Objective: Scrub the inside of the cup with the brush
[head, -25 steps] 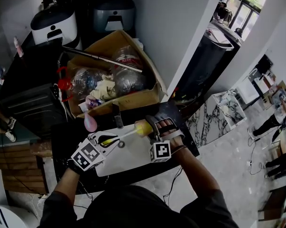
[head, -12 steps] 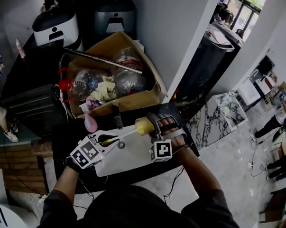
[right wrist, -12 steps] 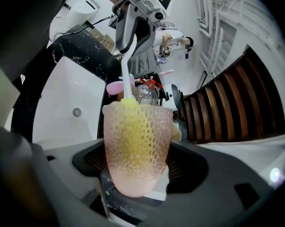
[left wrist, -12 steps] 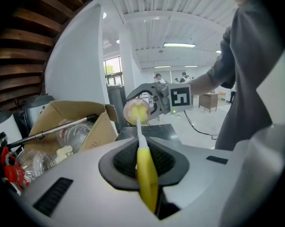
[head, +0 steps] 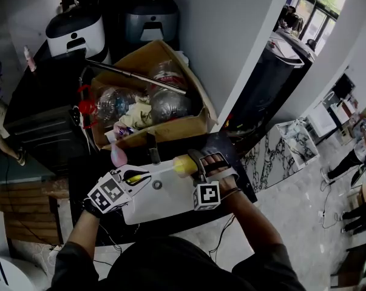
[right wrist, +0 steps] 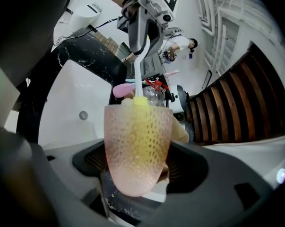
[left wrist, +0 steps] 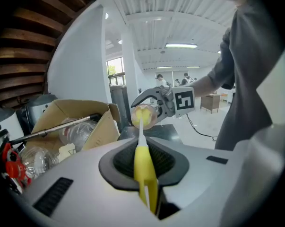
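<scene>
My right gripper (right wrist: 138, 174) is shut on a translucent pink dimpled cup (right wrist: 138, 148), held on its side above the white sink (head: 164, 199). My left gripper (left wrist: 144, 183) is shut on the yellow handle of a brush (left wrist: 143, 162). The brush's white stem runs to a yellow sponge head (right wrist: 138, 126) that sits inside the cup. In the head view the cup (head: 184, 164) shows yellow at the right gripper (head: 201, 165), and the left gripper (head: 131, 180) is close on its left. In the left gripper view the cup's (left wrist: 144, 116) mouth faces me.
A cardboard box (head: 149, 99) of empty plastic bottles stands behind the sink. A pink object (head: 117, 156) lies at the sink's far left corner. A black faucet (head: 151, 147) rises at the sink's back edge. A drain (head: 156, 185) shows in the basin.
The left gripper has come closer to the cup, so the brush head has gone deeper into it. The right gripper holds about the same place.
</scene>
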Tool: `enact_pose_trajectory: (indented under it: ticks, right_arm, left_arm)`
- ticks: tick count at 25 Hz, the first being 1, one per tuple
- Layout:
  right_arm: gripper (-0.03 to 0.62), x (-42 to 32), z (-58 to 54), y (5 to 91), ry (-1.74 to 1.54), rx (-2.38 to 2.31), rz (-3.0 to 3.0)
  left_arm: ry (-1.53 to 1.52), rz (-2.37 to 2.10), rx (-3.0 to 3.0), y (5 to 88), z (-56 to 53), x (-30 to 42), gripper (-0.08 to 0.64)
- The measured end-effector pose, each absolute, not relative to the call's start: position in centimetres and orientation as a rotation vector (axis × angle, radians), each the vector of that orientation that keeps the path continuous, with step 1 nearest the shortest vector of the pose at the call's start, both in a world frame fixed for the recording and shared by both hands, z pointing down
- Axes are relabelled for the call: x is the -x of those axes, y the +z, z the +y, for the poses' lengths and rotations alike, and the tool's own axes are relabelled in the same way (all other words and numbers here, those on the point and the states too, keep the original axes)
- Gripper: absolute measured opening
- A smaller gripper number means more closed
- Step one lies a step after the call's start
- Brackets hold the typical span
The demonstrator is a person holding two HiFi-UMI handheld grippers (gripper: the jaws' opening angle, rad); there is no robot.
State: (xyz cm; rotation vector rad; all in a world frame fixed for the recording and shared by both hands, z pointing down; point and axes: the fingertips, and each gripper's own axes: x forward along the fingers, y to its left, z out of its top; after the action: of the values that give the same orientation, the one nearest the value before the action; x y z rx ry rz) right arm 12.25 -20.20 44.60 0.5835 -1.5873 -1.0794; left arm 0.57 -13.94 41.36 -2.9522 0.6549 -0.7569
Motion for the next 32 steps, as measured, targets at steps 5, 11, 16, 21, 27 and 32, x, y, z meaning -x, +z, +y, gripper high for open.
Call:
enact_pose_trajectory:
  ticks: [5, 11, 16, 21, 27, 32]
  right_arm:
    - [0.360, -12.2, -20.4, 43.8, -1.086, -0.596, -1.592]
    - [0.360, -12.2, -20.8, 45.0, -1.054, -0.574, -1.584]
    - [0.360, -11.9, -20.4, 46.0, -1.048, -0.535, -1.574]
    - [0.360, -11.7, -19.7, 46.8, -1.047, -0.479, -1.566]
    - [0.360, -12.2, -19.7, 47.0, -1.023, -0.466, -1.578]
    - [0.360, -12.5, -20.3, 46.8, -0.951, -0.517, -1.655]
  left_arm:
    - [-0.751, 0.621, 3.003, 42.4, -13.2, -0.9, 0.035]
    - [-0.719, 0.596, 2.987, 42.2, -12.3, -1.2, 0.040]
    - [-0.734, 0.612, 2.940, 41.9, -12.8, -0.6, 0.038]
    - [-0.769, 0.595, 2.941, 41.9, -13.8, 0.6, 0.037]
    - [-0.771, 0.610, 2.985, 42.8, -13.3, 1.1, 0.037]
    - [-0.751, 0.644, 2.995, 42.5, -13.3, 1.9, 0.037]
